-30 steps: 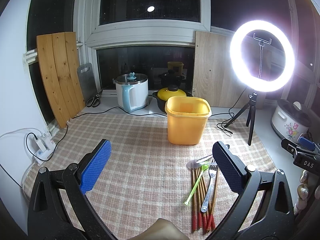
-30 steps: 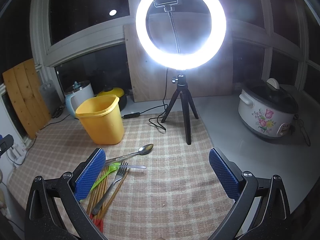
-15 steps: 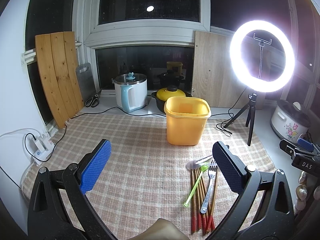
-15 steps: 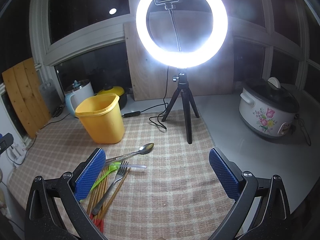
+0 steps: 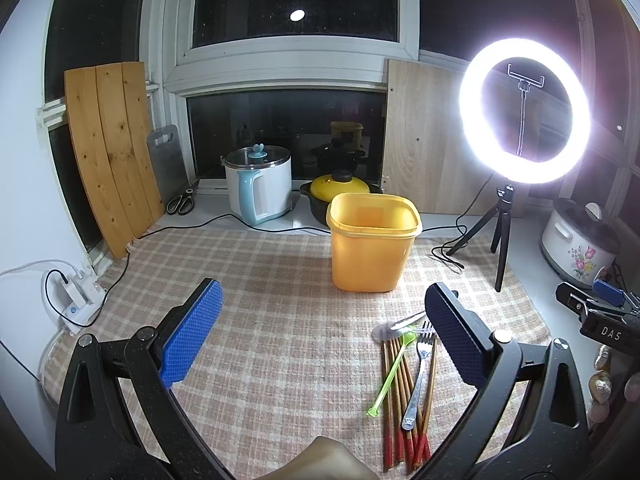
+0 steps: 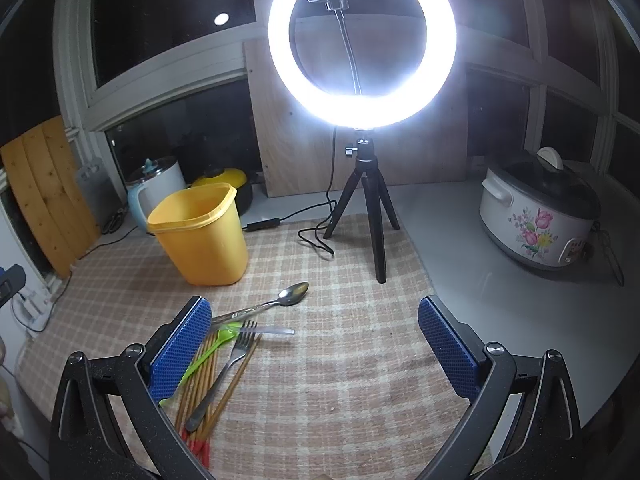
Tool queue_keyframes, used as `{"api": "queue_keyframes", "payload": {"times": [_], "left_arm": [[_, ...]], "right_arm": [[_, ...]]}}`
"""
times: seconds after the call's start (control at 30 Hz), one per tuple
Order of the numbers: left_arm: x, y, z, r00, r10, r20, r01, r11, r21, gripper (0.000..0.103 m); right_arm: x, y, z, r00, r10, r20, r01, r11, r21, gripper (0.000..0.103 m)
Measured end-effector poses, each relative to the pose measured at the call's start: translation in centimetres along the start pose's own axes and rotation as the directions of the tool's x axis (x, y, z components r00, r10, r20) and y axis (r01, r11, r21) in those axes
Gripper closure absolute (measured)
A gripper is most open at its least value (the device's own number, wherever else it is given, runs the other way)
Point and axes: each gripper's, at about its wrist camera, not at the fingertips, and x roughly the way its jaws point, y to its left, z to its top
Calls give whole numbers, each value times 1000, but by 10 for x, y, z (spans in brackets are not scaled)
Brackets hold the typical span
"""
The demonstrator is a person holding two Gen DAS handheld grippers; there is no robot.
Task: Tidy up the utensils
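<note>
A pile of utensils lies on the checked cloth: wooden chopsticks [image 5: 394,396] with red ends, a metal fork [image 5: 418,384], a green plastic fork [image 5: 390,376], and a metal spoon [image 6: 280,300]. The chopsticks [image 6: 200,384] and fork [image 6: 224,372] also show in the right wrist view. An empty yellow bin [image 5: 374,242] stands behind the pile, and it shows in the right wrist view [image 6: 200,236]. My left gripper [image 5: 322,332] is open and empty, left of the pile. My right gripper [image 6: 314,344] is open and empty, right of the pile.
A ring light on a tripod [image 5: 504,224] stands at the cloth's right rear, with its cable [image 6: 316,236] on the cloth. A white kettle [image 5: 260,188], a yellow-lidded pot [image 5: 340,188] and wooden boards [image 5: 108,152] line the window. A flowered rice cooker [image 6: 536,216] sits at right.
Both views have shifted very slightly. Both grippers stay open and the utensils have not moved.
</note>
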Motion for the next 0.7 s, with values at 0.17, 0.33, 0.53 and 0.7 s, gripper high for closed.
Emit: {"api": "queue_keyframes", "payload": {"times": [0.17,0.33,0.53,0.7], "left_arm": [[4,-4,1,1000,-1,-10,1,1000,3,0],[21,-2,-1,999,-8,-36,7,1000,-5,0],[38,7,-7,997,-20,-69,20,1000,8,0],[54,10,-14,989,-72,-128,75,997,20,1]], "right_arm": [[4,0,0,1000,7,-6,-7,1000,6,1],[13,-6,-2,999,31,-24,-30,999,38,1],[32,-18,-7,995,60,-74,-52,994,97,1],[56,-28,-14,982,113,-151,-89,983,158,1]]}}
